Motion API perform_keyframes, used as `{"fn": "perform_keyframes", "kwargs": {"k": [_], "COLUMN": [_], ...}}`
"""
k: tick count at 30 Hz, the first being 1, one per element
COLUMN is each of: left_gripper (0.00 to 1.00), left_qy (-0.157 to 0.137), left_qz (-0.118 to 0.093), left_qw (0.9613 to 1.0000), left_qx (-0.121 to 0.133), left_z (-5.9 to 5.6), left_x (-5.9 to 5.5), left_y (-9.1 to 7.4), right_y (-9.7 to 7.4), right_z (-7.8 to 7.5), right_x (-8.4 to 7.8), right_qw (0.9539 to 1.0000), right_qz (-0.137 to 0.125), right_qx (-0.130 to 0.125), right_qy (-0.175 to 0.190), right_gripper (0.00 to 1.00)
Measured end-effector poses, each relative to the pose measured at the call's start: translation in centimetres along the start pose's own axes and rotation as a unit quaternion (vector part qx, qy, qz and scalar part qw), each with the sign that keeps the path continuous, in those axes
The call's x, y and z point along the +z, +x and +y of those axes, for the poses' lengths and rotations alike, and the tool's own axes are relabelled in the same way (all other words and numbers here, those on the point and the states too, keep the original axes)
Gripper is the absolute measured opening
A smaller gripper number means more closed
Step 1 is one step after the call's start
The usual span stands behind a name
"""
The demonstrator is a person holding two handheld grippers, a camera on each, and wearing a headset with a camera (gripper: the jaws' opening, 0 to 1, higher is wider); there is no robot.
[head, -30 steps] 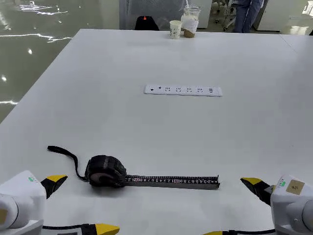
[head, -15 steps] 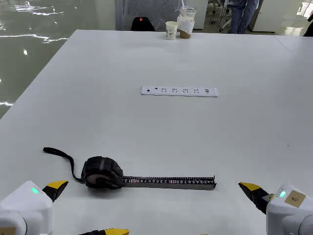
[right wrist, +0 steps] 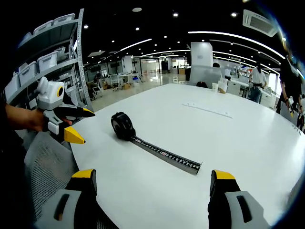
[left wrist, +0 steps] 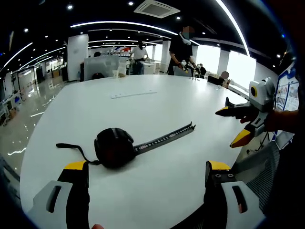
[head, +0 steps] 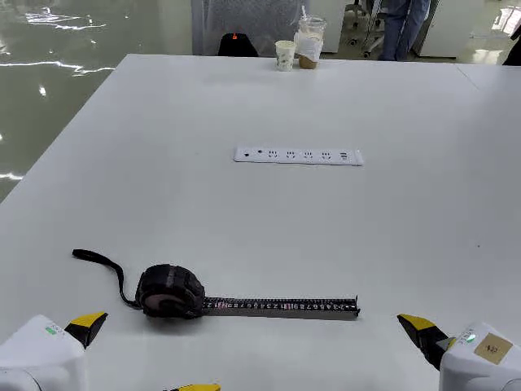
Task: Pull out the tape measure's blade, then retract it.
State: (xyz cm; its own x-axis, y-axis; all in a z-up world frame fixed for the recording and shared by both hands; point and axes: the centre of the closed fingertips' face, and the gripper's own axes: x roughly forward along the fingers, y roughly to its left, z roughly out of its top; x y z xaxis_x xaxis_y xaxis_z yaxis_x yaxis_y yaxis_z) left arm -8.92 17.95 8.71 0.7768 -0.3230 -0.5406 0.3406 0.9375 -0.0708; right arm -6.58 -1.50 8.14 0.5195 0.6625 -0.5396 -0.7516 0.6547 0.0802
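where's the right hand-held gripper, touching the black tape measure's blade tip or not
Apart. The right gripper view shows white table between the right hand-held gripper and the black tape measure's blade tip; the head view agrees.

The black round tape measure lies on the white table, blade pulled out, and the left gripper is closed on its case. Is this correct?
Not quite: the left gripper is open and apart from the black round tape measure, as the left gripper view shows.

The left gripper (left wrist: 146,167) has a white shell, slotted white jaw carriers and black jaws tipped in yellow, with a small green mark (head: 50,329) on top. The right gripper (right wrist: 152,174) matches, with a green light (head: 470,336) and a tan label (head: 492,349).
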Motion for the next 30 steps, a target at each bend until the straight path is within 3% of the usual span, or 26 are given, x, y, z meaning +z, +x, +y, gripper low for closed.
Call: {"fn": "perform_keyframes", "kwargs": {"k": [25,30], "left_gripper": [0.99,0.99], "left_qy": [-0.014,-0.02], "left_qz": [0.002,-0.001], "left_qw": [0.9999,0.9996], "left_qx": [0.007,0.022], "left_z": [-0.9,-0.3], "left_x": [-0.3,-0.1], "left_y": [0.5,1.0], "right_y": [0.1,0.4], "right_z": [0.0,-0.2], "right_x": [-0.2,-0.2], "right_qw": [0.9999,0.9998], "right_qz": [0.001,-0.002], "right_qx": [0.012,0.02], "right_qy": [-0.001,-0.009], "right_gripper": [0.99,0.97]}}
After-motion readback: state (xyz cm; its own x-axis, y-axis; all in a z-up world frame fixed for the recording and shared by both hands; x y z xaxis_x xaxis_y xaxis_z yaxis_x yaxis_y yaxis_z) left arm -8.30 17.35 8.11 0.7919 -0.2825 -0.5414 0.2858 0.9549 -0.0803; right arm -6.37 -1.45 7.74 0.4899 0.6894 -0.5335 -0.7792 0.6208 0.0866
